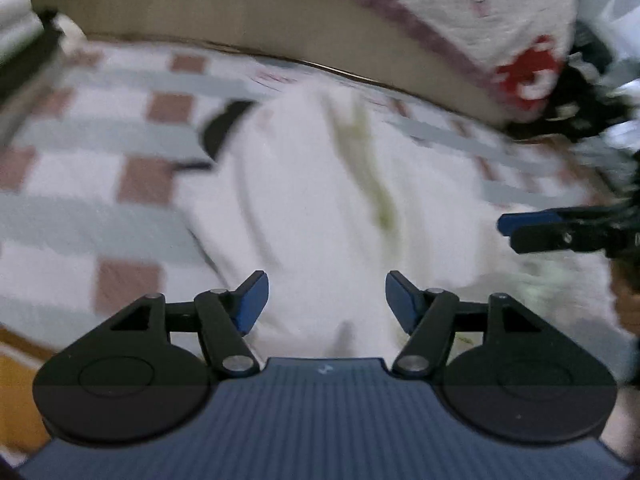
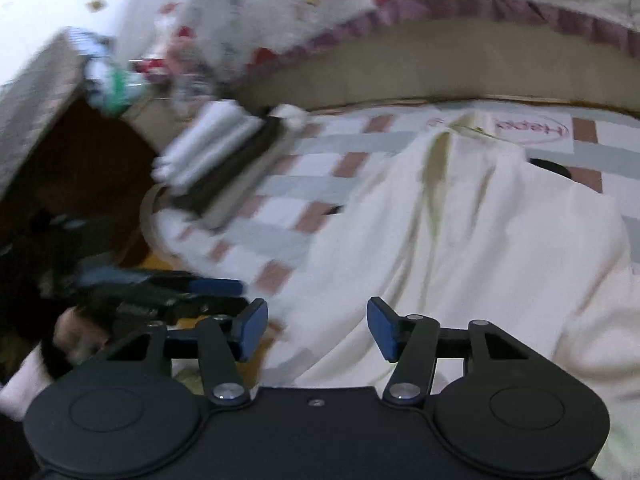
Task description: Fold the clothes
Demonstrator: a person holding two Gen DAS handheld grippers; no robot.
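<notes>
Across the middle of both frames the white garment (image 1: 320, 200) lies loose on the checked bedspread (image 1: 100, 184). Left gripper (image 1: 327, 300) and right gripper (image 2: 317, 326) stand apart, empty; a sloppy regrasp could bunch the cloth and skew the fold.

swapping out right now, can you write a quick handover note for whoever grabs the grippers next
Left gripper: open, holding nothing, over the near end of the white garment.
Right gripper: open, holding nothing, beside it.
Garment lies lengthwise on the checked bedsheet, narrowed, wrinkled.
Stack of folded clothes sits near the bed's corner.
Left to do: finish folding the garment, add it to the stack.
</notes>
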